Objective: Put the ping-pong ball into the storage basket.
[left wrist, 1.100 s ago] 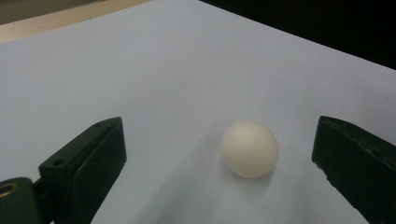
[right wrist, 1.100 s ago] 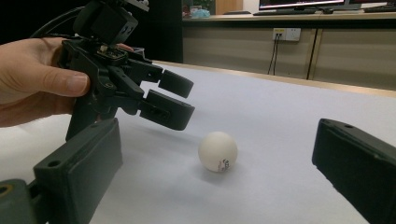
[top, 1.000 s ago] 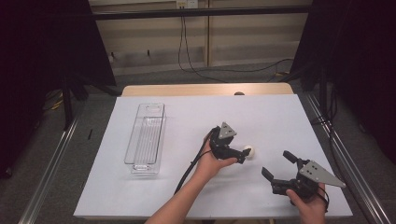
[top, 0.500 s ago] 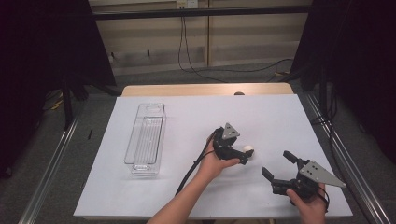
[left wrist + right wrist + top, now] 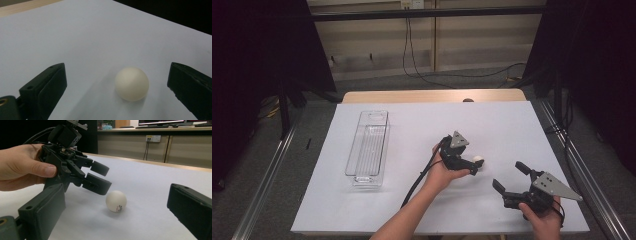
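White sheet (image 5: 412,200) covers wooden table (image 5: 412,96), w/ grey floor (image 5: 272,165) around it. Beige panelled wall (image 5: 472,45) at back, black cable (image 5: 412,50) hanging down it, socket (image 5: 410,4) up top. Dark curtains (image 5: 257,60) both sides.

A small white ball (image 5: 478,160) sits on the white table (image 5: 412,210), resting on the bare surface right of the middle and somewhat nearer the near edge than the far one, well clear of every edge and corner. It is round, smooth and matt, cream-white close up (image 5: 131,83), with a soft shadow pooled beneath it. Low on one side there is a little dark print (image 5: 116,201) (too small to read from here). It lies loose on the table, nothing touching it, and it looks whole, with no dent or crack on the faces that show.
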A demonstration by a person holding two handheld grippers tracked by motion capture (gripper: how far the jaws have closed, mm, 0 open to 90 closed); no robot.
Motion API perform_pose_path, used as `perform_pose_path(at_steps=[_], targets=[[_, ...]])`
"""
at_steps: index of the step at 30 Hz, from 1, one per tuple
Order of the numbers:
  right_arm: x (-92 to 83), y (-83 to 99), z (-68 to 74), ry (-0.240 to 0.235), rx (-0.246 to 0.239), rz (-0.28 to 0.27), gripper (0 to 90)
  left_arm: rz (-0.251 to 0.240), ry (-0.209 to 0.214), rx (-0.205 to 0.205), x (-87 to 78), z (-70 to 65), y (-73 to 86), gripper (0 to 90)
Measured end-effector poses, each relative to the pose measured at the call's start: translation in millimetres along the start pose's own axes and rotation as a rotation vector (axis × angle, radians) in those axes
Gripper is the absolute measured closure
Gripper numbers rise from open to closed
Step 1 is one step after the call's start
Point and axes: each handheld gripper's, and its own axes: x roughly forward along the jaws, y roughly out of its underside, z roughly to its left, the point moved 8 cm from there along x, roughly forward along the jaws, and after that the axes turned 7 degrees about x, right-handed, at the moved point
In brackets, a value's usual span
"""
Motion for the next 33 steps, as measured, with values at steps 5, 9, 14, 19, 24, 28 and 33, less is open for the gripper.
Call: perform_pose_path(at_steps=[5, 9, 14, 19, 24, 28, 33], targets=[[0.1, -0.2, 0.5, 0.001, 0.002, -0.002, 1.3, 0.0, 0.018, 0.007, 2.5, -2.9, -2.0, 3.0], [-0.1, -0.3, 0.1, -0.001, 0.0, 0.0, 1.3, 0.004, 0.033, 0.013, 4.5, -5.0, -3.2, 3.7], [-0.2, -0.7, 0.2, 0.002, 0.004, -0.004, 1.3, 0.02, 0.039, 0.022, 7.8, -6.2, -2.2, 5.1], [-0.8, -0.5, 0.2, -0.005, -0.006, -0.001, 1.3, 0.026, 0.053, 0.024, 10.7, -7.7, -2.1, 8.3], [-1.0, -0.6, 0.6, -0.008, -0.006, 0.001, 1.3, 0.051, 0.077, 0.023, 16.0, -9.8, 0.6, 10.7], [-0.6, -0.4, 0.2, -0.002, -0.003, -0.001, 1.3, 0.049, 0.085, 0.023, 19.4, -11.1, 0.6, 14.5], [-0.9, -1.0, -0.3, -0.001, -0.003, -0.004, 1.3, 0.07, 0.104, 0.039, 24.4, -12.8, 3.0, 19.6]])
